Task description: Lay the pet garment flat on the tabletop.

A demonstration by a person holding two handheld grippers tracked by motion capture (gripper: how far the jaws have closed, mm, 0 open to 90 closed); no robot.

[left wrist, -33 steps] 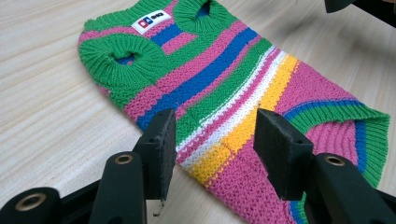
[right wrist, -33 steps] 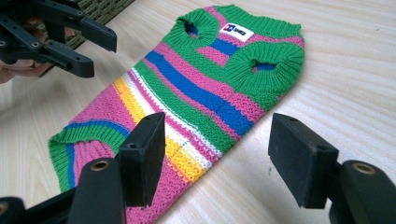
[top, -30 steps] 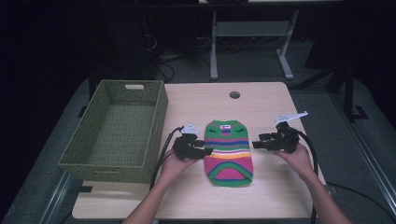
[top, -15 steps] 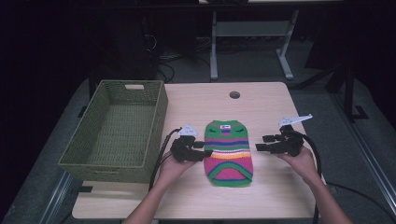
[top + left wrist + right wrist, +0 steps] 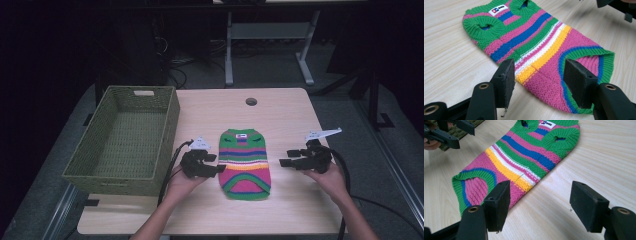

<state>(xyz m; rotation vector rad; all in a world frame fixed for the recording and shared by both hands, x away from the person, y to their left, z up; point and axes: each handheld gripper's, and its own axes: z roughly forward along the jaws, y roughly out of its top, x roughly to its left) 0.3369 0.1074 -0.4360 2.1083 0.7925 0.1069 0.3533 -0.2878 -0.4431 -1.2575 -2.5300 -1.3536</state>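
Nearest me, the person's two forearms come in over the front edge of the table (image 5: 280, 107), a gripper in each hand. The left gripper (image 5: 218, 169) sits just beside the left edge of the little striped sweater (image 5: 245, 162); its jaws stand apart and have just been opening, and in the left gripper view (image 5: 539, 75) the knit's pink and yellow bands lie between the pads without either pad pressing on it. The right gripper (image 5: 284, 162) hangs a little way off the sweater's right edge, jaws open too, nothing held; in the right gripper view (image 5: 540, 200) only bare wood lies between its pads, the sweater just off to one side. The sweater lies flat on the wood in the middle, green collar and white label pointing away. Farther left, the green woven basket (image 5: 170, 117) stands on the table's left side. Beyond, a small round hole (image 5: 251, 101) marks the tabletop near its far edge
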